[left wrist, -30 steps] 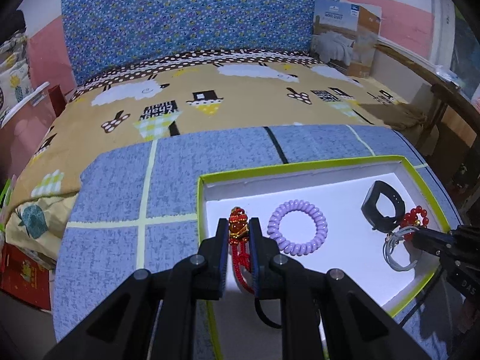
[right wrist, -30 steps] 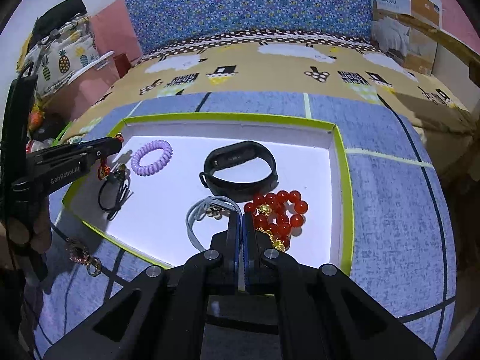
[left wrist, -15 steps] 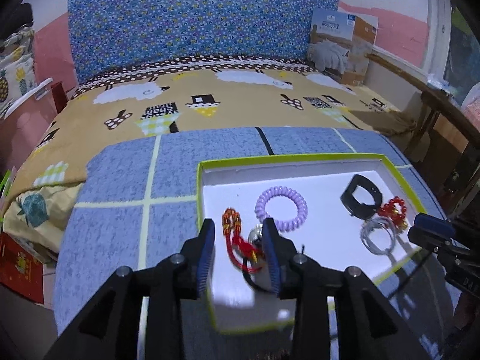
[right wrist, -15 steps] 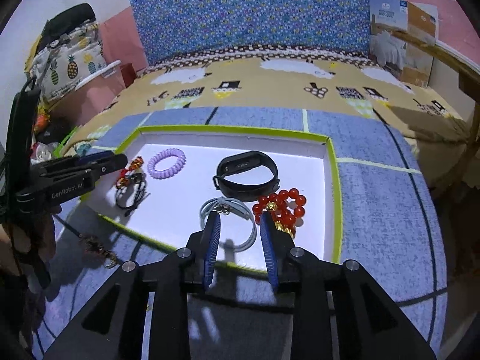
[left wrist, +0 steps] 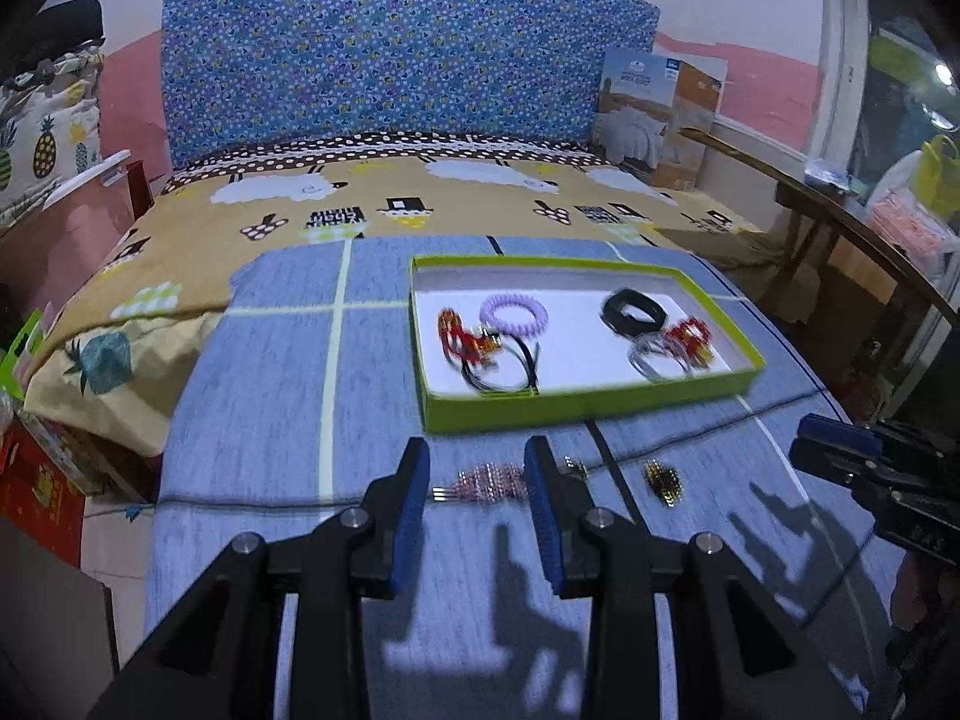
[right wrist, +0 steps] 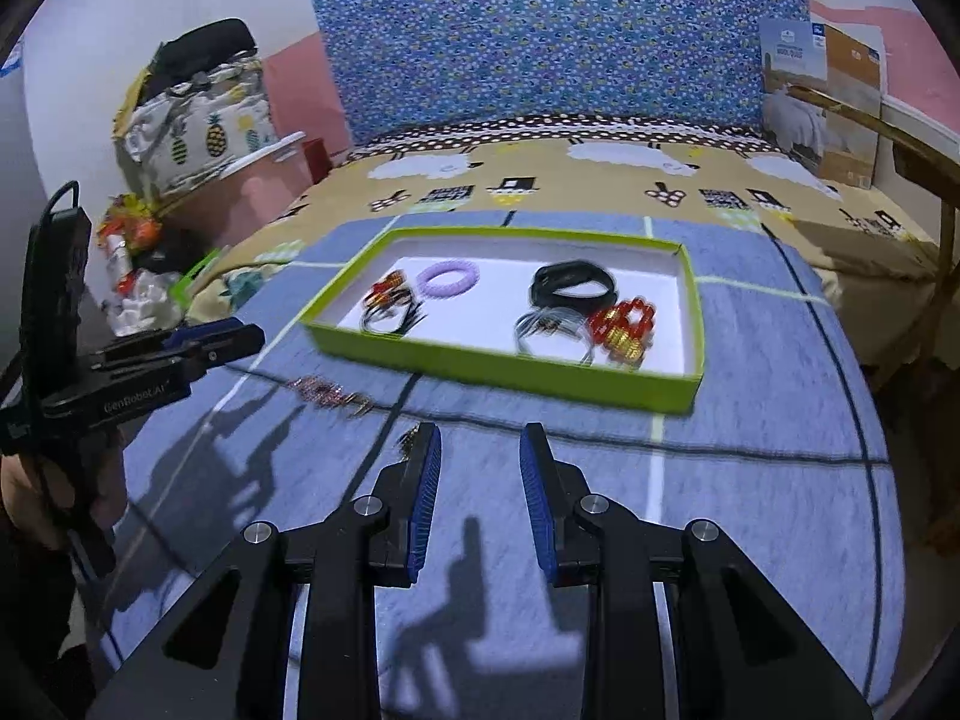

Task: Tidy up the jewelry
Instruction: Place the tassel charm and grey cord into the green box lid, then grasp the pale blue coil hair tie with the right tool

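Now, left view: we see the left gripper [left wrist: 477, 471] spread and pulled back from the green tray [left wrist: 588, 402], pink hair clip [left wrist: 489, 483] between its tips. Right view: right gripper [right wrist: 480, 459] spread too, withdrawn; only here a pineapple bag [right wrist: 198, 132] shows.

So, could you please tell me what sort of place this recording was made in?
Most likely a bedroom at home: a bed with a sheep-print sheet, a blue floral headboard, and pineapple-print bedding piled beside it.
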Tool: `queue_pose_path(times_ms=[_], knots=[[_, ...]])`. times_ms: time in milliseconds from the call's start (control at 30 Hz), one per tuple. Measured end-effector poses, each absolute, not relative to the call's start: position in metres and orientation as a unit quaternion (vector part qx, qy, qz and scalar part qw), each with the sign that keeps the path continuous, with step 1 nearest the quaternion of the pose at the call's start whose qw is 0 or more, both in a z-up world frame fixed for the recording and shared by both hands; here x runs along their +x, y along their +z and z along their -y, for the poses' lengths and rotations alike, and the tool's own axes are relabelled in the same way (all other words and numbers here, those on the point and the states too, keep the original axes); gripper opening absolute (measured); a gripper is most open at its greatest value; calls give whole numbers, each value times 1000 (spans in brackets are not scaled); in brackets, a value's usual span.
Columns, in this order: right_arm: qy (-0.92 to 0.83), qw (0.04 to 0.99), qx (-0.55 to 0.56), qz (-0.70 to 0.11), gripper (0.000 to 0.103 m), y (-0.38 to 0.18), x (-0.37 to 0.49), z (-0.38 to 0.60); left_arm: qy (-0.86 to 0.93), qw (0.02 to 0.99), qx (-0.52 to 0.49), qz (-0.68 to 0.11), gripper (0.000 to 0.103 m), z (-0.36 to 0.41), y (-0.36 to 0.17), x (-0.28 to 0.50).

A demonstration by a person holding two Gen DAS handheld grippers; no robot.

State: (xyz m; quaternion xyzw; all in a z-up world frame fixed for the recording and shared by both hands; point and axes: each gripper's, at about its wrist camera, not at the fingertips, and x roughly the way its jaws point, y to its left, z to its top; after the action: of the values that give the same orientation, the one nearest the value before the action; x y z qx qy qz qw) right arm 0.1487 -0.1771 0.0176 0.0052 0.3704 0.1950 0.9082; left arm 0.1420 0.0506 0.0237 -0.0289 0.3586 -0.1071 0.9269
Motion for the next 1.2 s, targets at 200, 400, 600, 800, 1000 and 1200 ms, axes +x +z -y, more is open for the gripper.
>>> queue_pose_path(times_ms=[200, 400, 600, 800, 1000, 1200], knots=[[216, 900, -6, -379, 28, 7, 112, 166, -105, 928, -38, -356, 34, -51, 20, 103], [223, 889, -9, -400, 28, -10, 89, 158, -109, 926, -43, -358, 34, -51, 14, 77], [215, 882, -9, -418, 28, -23, 88, 158, -110, 927, -39, -355, 34, -50, 14, 68], [211, 880, -16, -425, 28, -29, 93, 152, -112, 926, -40, -358, 34, -46, 10, 71], [205, 879, -37, -430, 22, -34, 94, 143, -109, 923, -34, -367, 34, -41, 7, 83], [198, 881, -48, -427, 9, -34, 95, 142, -108, 920, -38, -374, 44, -43, 5, 104]])
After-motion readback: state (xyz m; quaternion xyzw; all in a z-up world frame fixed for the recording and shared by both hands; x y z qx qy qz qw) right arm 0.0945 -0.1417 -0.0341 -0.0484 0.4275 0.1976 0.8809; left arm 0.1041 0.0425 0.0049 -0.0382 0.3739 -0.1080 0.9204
